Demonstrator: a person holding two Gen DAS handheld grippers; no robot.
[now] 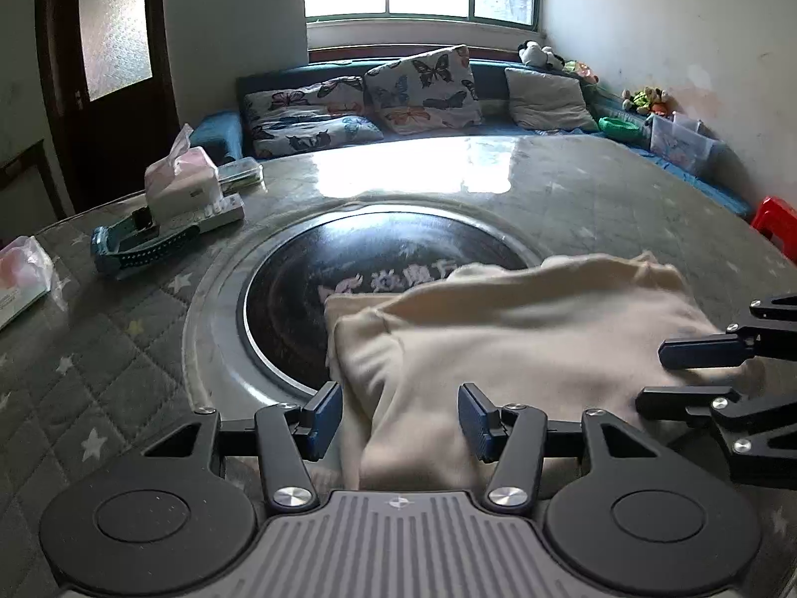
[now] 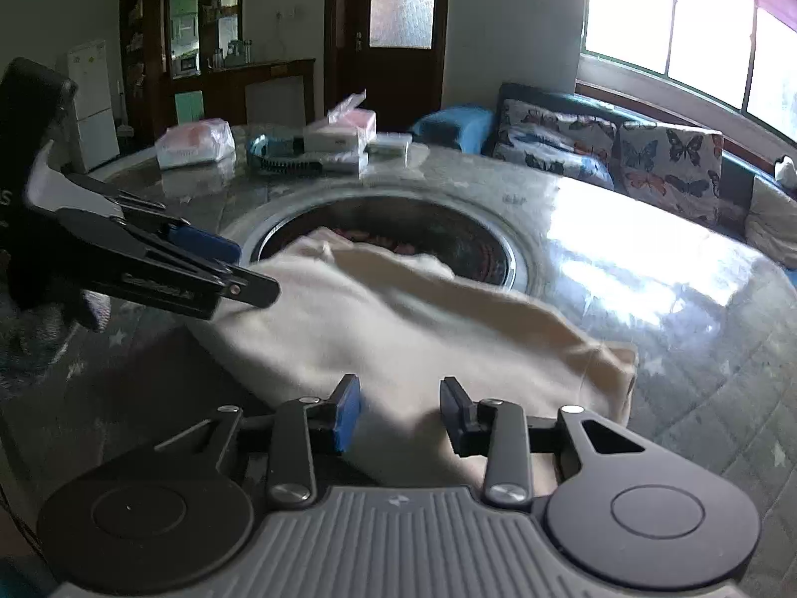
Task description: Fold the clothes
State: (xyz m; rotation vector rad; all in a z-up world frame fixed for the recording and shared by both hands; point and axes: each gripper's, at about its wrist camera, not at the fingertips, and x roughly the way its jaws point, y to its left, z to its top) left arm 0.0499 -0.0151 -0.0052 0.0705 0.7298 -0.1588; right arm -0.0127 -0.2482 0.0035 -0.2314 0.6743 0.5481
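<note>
Cloth is seen as a single cream garment (image 1: pixel 523 329), folded into a thick oblong bundle and laid on the table (image 1: pixel 573 189), partly over the near right rim of the dark round hob (image 1: pixel 348 269) sunk in the table's middle. Its long axis is seen to run crosswise in front of both grippers, from the hob's edge out toward the right, with a bunched corner at the right end in the right wrist view. Two grippers are counted. The left gripper (image 1: pixel 401 416) is held over the bundle's end nearest the hob, its jaws parted with cloth between them but not pinched. The right gripper (image 2: pixel 401 411) is placed at the bundle's near edge away from the hob, jaws likewise apart and nothing clamped. Beyond the hob, one tissue box (image 1: pixel 182 182) is seen.
</note>
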